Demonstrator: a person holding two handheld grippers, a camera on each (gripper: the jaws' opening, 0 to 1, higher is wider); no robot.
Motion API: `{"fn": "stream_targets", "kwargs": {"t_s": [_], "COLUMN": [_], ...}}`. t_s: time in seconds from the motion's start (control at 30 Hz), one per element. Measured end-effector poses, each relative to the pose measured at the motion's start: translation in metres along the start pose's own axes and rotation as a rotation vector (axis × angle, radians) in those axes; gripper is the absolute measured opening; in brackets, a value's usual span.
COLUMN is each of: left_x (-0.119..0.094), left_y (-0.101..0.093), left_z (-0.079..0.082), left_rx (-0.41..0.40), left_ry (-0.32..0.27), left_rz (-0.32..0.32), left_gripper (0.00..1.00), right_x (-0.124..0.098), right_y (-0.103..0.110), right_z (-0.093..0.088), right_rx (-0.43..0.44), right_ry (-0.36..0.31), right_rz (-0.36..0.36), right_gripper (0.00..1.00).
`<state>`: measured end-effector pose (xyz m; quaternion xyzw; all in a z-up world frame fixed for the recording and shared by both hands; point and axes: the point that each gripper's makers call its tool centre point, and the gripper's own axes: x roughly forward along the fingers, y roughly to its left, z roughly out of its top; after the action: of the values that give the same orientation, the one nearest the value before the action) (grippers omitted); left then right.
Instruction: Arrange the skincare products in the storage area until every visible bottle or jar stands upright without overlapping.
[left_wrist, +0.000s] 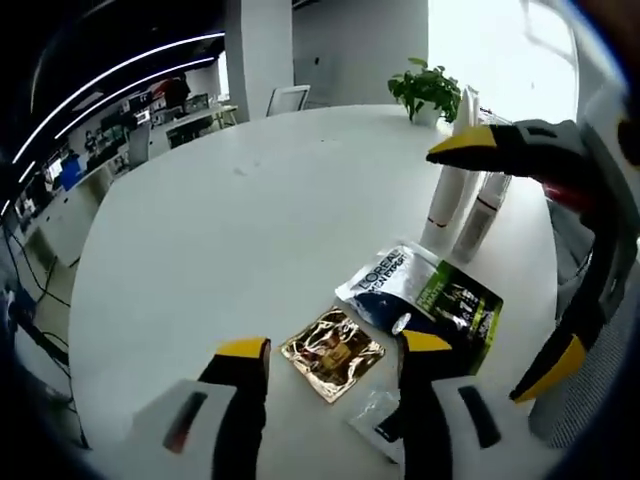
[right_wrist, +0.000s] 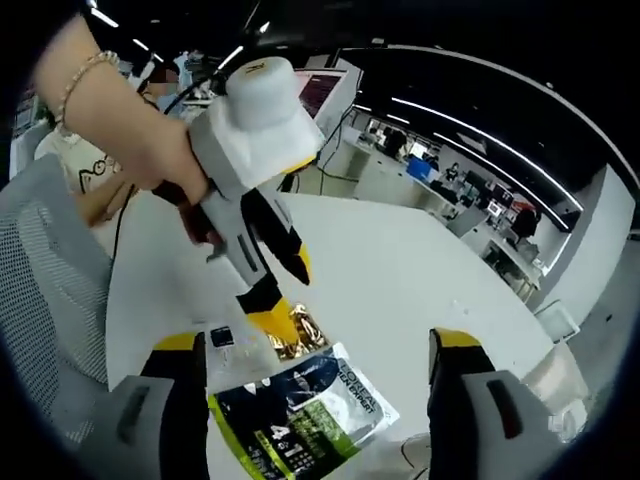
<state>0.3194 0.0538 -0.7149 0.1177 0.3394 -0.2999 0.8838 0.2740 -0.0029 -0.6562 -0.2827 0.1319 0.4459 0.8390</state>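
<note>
We see a round white table (left_wrist: 250, 230) spreading out beyond our left jaws, with a potted plant (left_wrist: 426, 93) at its far edge, ahead and to the right of them. Past the table stands a white chair (left_wrist: 288, 99) beside a white pillar (left_wrist: 258, 55). Far off to the left of the jaws are office desks (left_wrist: 185, 120). Left of our right jaws, a grey mesh chair (right_wrist: 55, 270) sits near the table (right_wrist: 400, 270).
</note>
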Motion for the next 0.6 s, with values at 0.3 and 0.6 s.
{"fn": "stream_targets", "kwargs": {"t_s": [0.3,0.6], "left_x": [-0.033,-0.079], "left_y": [-0.009,-0.013], "left_z": [-0.006,-0.027], "left_rx": [-0.036,-0.083], "left_ry": [-0.044,-0.073], "left_rz": [0.046,0.114], "left_gripper": [0.77,0.99], "right_x": [-0.056,-0.118], "right_y": [0.006,-0.022], "right_z": [-0.003,-0.050], "right_rx": [0.075,0.360], "right_ry": [-0.018,-0.027], "right_rz": [-0.079,-0.231], "right_gripper": [1.00,1.00]}}
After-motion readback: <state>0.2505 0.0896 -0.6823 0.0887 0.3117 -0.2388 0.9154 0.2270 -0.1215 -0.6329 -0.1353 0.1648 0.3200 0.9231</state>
